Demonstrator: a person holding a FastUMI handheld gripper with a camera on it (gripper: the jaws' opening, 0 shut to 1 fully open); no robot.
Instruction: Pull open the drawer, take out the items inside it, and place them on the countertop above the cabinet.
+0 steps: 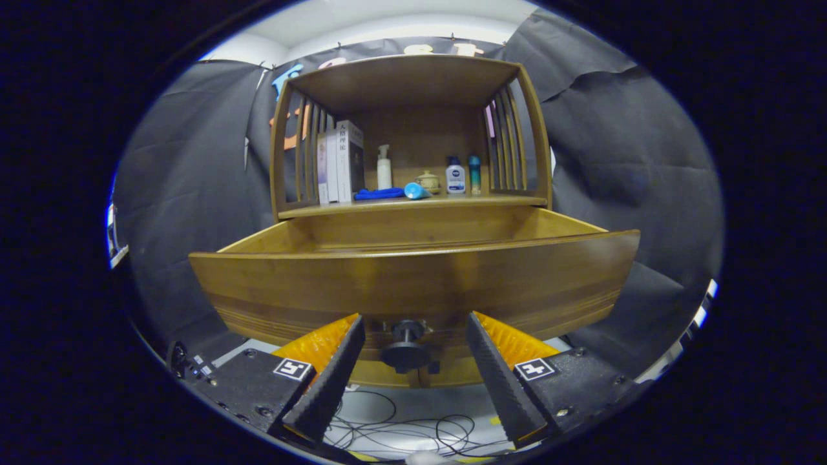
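Note:
The wooden cabinet's drawer (413, 284) stands pulled out toward me, its curved front panel close ahead. That front panel hides the drawer's floor, so I cannot tell what lies inside. The dark round knob (406, 349) under the panel sits between my fingers, and neither finger touches it. My gripper (414, 320) is open, fingers spread to either side of the knob. Above the drawer is the countertop (413, 203) with a blue cloth (379, 193) and a blue tube (417, 190) lying near its front edge.
On the countertop also stand upright books (340, 161), a white pump bottle (384, 168), a small lidded pot (428, 181) and two bottles (456, 176). Slatted sides and a top shelf (404, 77) enclose it. Cables (400, 429) lie on the floor below the fingers.

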